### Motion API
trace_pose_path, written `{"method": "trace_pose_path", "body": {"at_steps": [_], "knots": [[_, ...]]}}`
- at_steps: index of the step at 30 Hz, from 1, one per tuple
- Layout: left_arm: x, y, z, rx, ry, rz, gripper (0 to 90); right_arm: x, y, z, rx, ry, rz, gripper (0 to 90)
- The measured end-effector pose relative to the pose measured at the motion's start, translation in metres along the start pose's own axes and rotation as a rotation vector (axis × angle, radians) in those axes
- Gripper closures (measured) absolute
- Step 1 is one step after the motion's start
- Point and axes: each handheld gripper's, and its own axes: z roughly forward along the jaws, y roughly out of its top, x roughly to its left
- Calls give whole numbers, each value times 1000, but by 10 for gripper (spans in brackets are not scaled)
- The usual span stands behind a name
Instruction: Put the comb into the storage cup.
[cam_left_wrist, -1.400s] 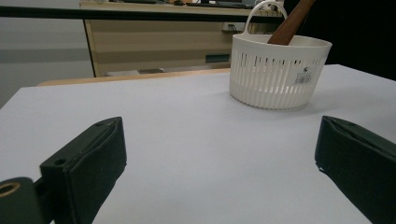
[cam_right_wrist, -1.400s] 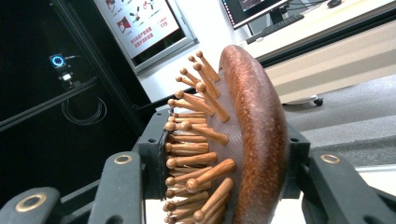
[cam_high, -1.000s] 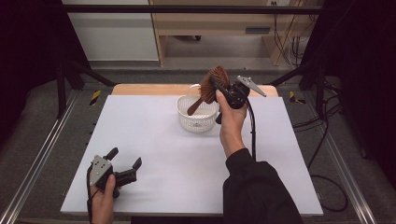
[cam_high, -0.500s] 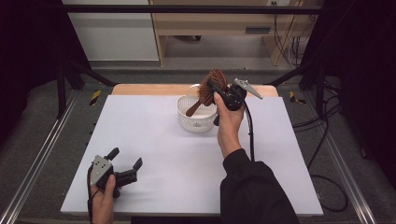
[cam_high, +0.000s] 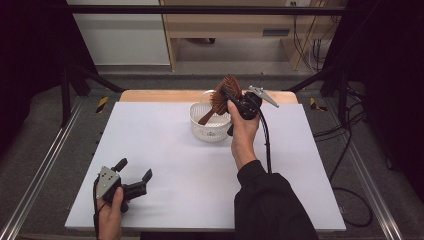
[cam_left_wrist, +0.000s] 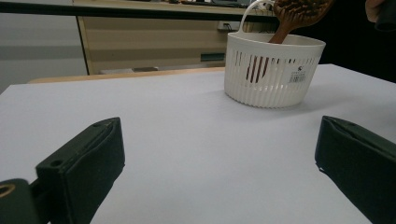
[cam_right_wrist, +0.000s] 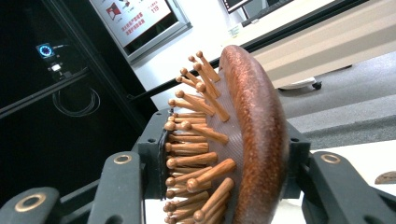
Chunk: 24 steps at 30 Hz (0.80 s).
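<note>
right gripper (cam_high: 233, 96): clamped on the head of a wooden hairbrush (cam_high: 223, 96), one jaw on the bristle side, the other on the smooth back; raised above the table (cam_high: 165, 150) at the far side, right of centre
hairbrush: tilted, head up in the jaws, handle slanting down-left into the basket (cam_high: 210, 121); left gripper view shows the handle (cam_left_wrist: 279, 35) dipping behind the near wall of the basket (cam_left_wrist: 273, 70); whether it touches the bottom I can't tell
bristles (cam_right_wrist: 196, 140): wooden pins with ball tips, one jaw pressed against them
basket: white, slotted wall, hoop handle, far centre of the table, just left of the right hand (cam_high: 242, 135)
left gripper (cam_high: 134, 175): jaws wide, nothing between them, resting on the table at the near left, held by the left hand (cam_high: 111, 215)
gap: left gripper well apart from the basket
</note>
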Motion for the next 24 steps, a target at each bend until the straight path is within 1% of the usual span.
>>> {"method": "trace_pose_path", "body": {"at_steps": [6, 14, 18, 24], "knots": [[0, 0, 0, 0, -1, 0, 16, 1, -2, 1, -1, 7, 1, 495], [0, 0, 0, -2, 0, -3, 16, 0, -5, 3, 1, 6, 1, 495], [1, 0, -1, -5, 1, -3, 15, -1, -9, 3, 3, 2, 10, 495], [0, 0, 0, -2, 0, -4, 16, -1, -12, 5, 10, 5, 7, 495]]}}
